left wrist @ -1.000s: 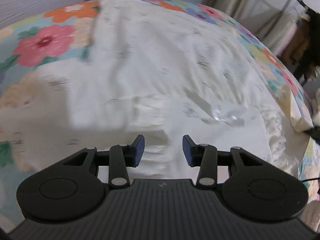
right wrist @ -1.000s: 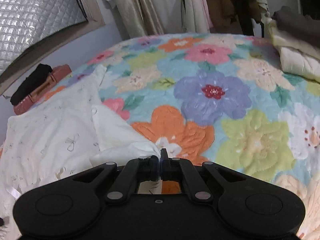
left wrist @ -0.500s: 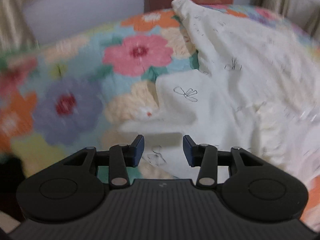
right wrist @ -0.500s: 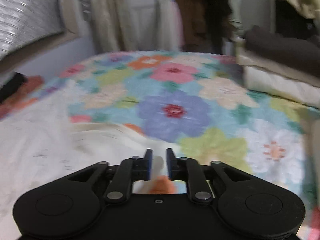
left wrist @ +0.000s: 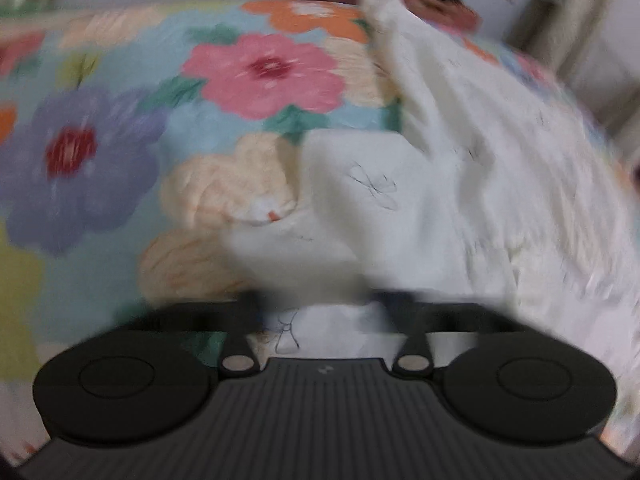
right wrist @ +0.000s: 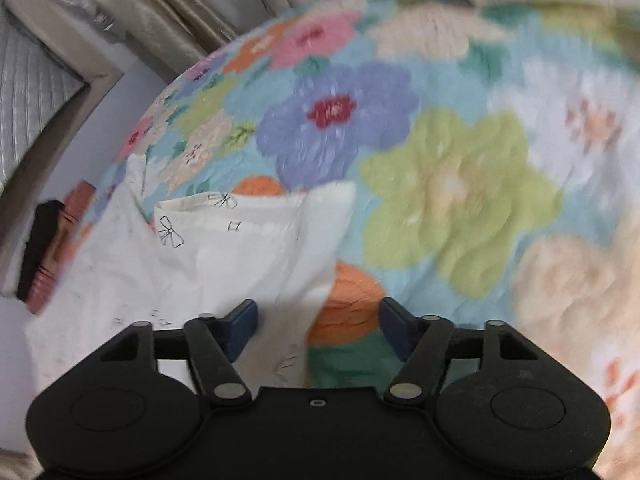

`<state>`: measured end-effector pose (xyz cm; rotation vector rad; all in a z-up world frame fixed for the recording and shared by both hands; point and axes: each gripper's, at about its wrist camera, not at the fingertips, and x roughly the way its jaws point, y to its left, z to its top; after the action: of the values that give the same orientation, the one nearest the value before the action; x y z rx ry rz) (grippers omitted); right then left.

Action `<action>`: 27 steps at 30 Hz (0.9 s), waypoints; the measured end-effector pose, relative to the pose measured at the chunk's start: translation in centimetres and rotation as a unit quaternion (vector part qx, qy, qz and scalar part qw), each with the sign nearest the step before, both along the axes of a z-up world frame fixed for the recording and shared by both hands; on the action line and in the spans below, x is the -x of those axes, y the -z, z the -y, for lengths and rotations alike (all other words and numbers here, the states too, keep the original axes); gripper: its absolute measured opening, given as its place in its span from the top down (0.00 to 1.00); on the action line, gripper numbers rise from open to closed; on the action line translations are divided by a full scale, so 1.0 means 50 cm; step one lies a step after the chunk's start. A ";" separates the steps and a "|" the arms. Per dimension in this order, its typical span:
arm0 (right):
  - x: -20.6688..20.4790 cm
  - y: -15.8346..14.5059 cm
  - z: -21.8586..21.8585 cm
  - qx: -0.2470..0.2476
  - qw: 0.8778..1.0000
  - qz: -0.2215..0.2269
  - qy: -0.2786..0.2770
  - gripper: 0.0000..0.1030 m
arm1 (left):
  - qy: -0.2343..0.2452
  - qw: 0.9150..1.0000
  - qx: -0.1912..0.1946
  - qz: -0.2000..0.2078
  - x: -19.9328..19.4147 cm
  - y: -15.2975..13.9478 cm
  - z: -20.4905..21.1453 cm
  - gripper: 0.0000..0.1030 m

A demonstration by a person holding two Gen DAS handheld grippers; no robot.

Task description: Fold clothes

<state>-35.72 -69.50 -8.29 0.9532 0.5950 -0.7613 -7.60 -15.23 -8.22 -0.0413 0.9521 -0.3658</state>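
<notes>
Right claw (right wrist: pixel 316 330) wide open, gripping nothing; left claw (left wrist: pixel 316 308) smeared by blur, looks open, nothing pinched. White garment (right wrist: pixel 224 256) lies on flowered bed (right wrist: pixel 460 192), one flap turned over, rest rumpled: folding looks barely begun, most folds left. Garment edge just ahead between right fingers; under and ahead of left claw.

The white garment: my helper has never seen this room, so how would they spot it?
Find the bed with the big-flowered quilt. On its left part lies the white garment: the only plain pale cloth there, marked with small black bow sketches.
</notes>
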 end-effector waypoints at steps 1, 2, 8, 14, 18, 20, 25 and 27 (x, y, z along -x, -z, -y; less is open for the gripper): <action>-0.017 -0.010 -0.004 0.032 0.999 -0.006 -0.024 0.33 | 0.007 1.000 -0.006 0.021 0.011 -0.013 0.007 0.97; -0.036 -0.022 -0.015 0.066 0.996 -0.015 -0.049 0.51 | 0.004 0.999 -0.010 0.041 0.021 -0.026 0.009 0.97; -0.066 -0.086 -0.074 0.222 0.970 -0.048 -0.085 0.99 | -0.042 0.994 -0.024 0.095 0.075 -0.086 -0.033 0.97; -0.035 -0.070 -0.057 0.189 0.979 -0.057 -0.057 0.99 | -0.039 0.999 -0.026 0.009 0.069 -0.012 -0.035 0.96; -0.034 -0.062 -0.041 0.141 0.988 -0.023 -0.062 0.91 | -0.057 0.998 -0.016 0.002 0.063 -0.008 -0.037 0.94; -0.023 -0.074 -0.055 0.104 0.993 -0.008 -0.058 0.73 | -0.064 0.998 -0.009 -0.002 0.066 -0.019 -0.039 0.90; -0.003 -0.119 -0.154 0.057 0.992 0.042 -0.108 0.25 | -0.035 0.998 0.042 -0.013 0.110 -0.092 -0.035 0.59; -0.013 -0.110 -0.182 0.039 0.992 0.031 -0.116 0.20 | -0.008 0.997 0.070 -0.031 0.131 -0.108 -0.022 0.53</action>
<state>-35.05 -60.39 -2.78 0.8156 0.6054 -0.5412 -14.16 -14.14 -2.83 -0.1888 0.9848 -0.4176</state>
